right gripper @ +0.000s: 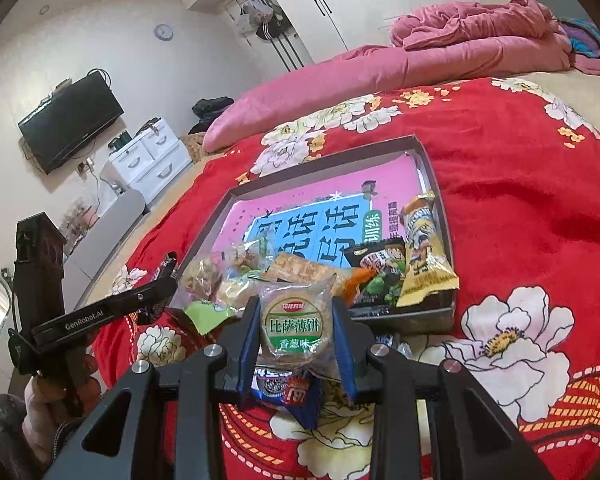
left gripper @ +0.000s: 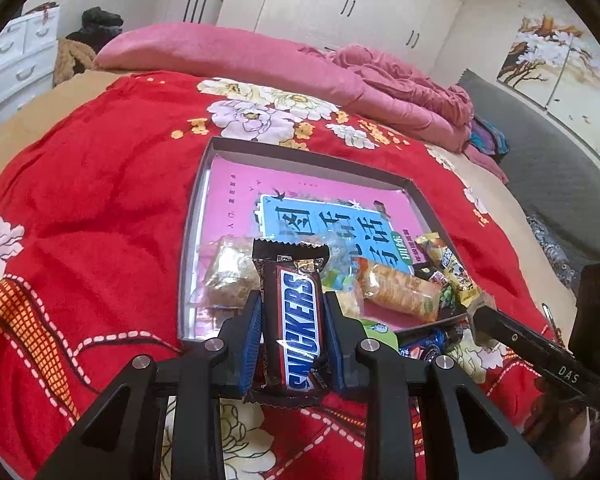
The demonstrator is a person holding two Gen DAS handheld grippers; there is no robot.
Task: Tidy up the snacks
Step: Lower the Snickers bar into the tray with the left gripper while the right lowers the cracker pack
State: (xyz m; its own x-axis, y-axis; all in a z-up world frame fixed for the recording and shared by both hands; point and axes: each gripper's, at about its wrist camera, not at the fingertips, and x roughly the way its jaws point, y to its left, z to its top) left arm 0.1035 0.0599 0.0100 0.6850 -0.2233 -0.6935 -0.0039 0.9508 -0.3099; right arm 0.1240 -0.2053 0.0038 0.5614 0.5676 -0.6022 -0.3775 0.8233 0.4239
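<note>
The left gripper [left gripper: 294, 316] is clamped on a Snickers bar [left gripper: 298, 320], held lengthwise just above the near rim of the shallow box [left gripper: 414, 190] on the red floral blanket [left gripper: 100, 200]. The right gripper [right gripper: 296, 320] is closed on a round biscuit packet [right gripper: 296, 316], also at the box's near rim. Snacks crowd the box's near end: a yellow packet [right gripper: 424, 256] leans along its right wall and a cracker sleeve [left gripper: 400, 288] lies beside it. The far half of the box lies bare. A blue packet [right gripper: 288, 394], possibly cookies, lies outside the box under the right gripper.
</note>
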